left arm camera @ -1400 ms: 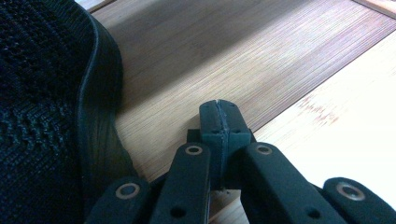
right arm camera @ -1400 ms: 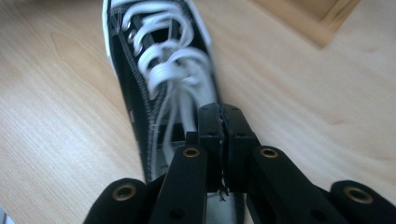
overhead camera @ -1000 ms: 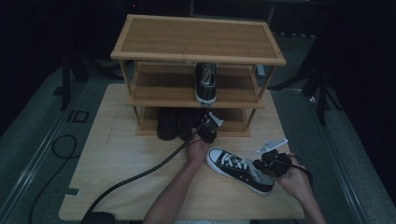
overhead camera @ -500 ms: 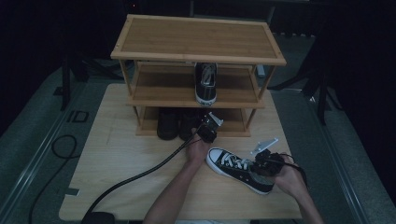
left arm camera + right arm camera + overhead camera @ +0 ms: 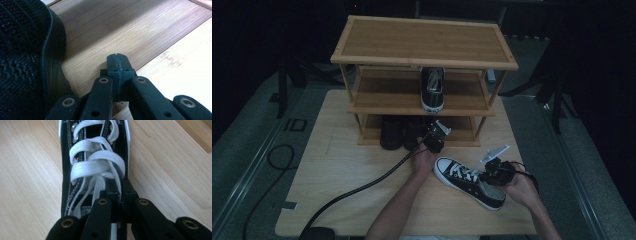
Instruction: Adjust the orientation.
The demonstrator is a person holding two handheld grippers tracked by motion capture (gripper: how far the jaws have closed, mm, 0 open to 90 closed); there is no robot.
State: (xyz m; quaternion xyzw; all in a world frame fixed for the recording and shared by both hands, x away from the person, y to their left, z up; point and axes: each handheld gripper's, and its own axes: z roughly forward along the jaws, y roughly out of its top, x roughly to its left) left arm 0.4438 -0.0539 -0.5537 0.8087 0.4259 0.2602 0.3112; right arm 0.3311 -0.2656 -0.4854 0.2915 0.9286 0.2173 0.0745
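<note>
A black low sneaker with white laces and sole [image 5: 464,181] lies on the table in front of the rack. My right gripper [image 5: 495,172] sits at its opening; in the right gripper view the jaws [image 5: 117,188] are shut on the black upper edge of the sneaker [image 5: 95,155] beside the laces. Its matching sneaker [image 5: 432,89] stands on the middle shelf. At the bottom shelf, my left gripper [image 5: 435,138] is shut with nothing in it [image 5: 117,63], next to a black mesh shoe [image 5: 22,62].
The three-tier bamboo shoe rack [image 5: 422,40] stands at the back of the wooden table [image 5: 342,170]. A pair of black shoes [image 5: 392,132] fills the left of its bottom shelf. A black cable [image 5: 357,192] trails from the left gripper across the table.
My right gripper has slid a little to the left onto the sneaker's opening. The sneaker and the left gripper have stayed in place.
</note>
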